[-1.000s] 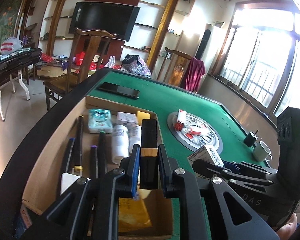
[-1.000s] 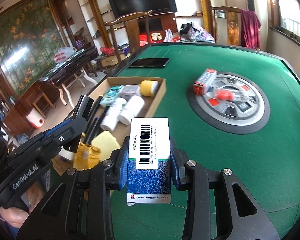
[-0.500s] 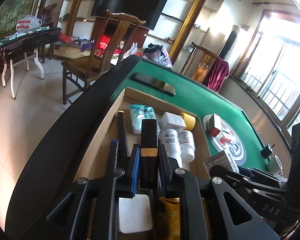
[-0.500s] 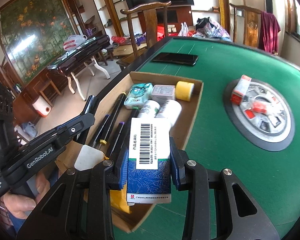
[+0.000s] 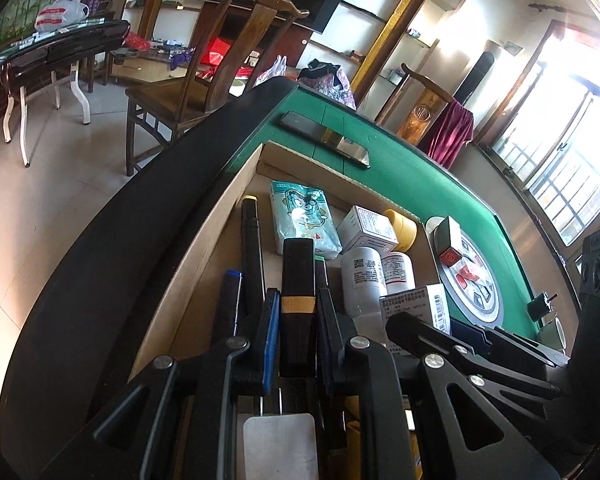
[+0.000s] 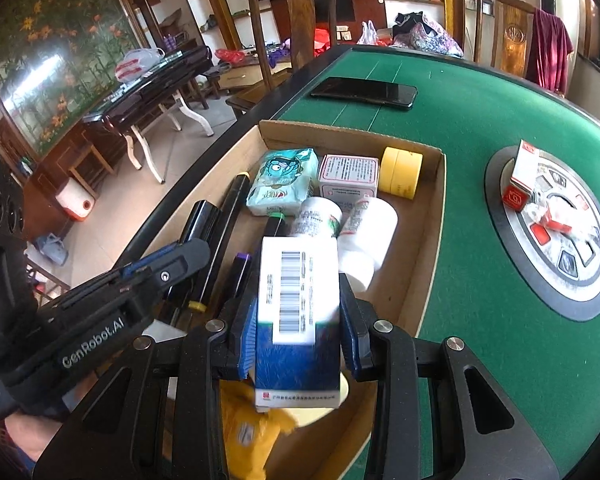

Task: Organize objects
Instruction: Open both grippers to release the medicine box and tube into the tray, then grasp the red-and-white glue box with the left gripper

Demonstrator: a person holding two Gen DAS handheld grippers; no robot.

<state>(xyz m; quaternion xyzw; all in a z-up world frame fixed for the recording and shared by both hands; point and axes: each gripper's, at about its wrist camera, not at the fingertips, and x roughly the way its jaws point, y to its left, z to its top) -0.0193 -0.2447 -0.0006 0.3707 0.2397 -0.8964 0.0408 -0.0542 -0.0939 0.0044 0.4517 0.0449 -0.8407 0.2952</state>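
Observation:
My left gripper [image 5: 298,308] is shut on a black stick with a gold band [image 5: 297,280], held above the near left part of the cardboard tray [image 5: 204,252]. My right gripper [image 6: 298,312] is shut on a blue and white medicine box with a barcode [image 6: 298,300], hovering over the tray's [image 6: 432,216] near middle. In the right wrist view the left gripper [image 6: 172,256] reaches in from the left. Inside the tray lie black pens [image 6: 228,216], a tissue pack [image 6: 282,180], a small white box [image 6: 348,174], a yellow tape roll [image 6: 400,172] and two white bottles [image 6: 364,228].
The tray sits on a green felt table [image 6: 480,120] with a black rim. A black phone [image 6: 364,92] lies beyond the tray. A round centre console [image 6: 556,232] carries a red and white box [image 6: 520,180]. A yellow packet [image 6: 252,428] lies at the tray's near end. Wooden chairs stand behind.
Both grippers have moved left across the table and a little lower, from beside the tray to over it, each keeping hold of its object.

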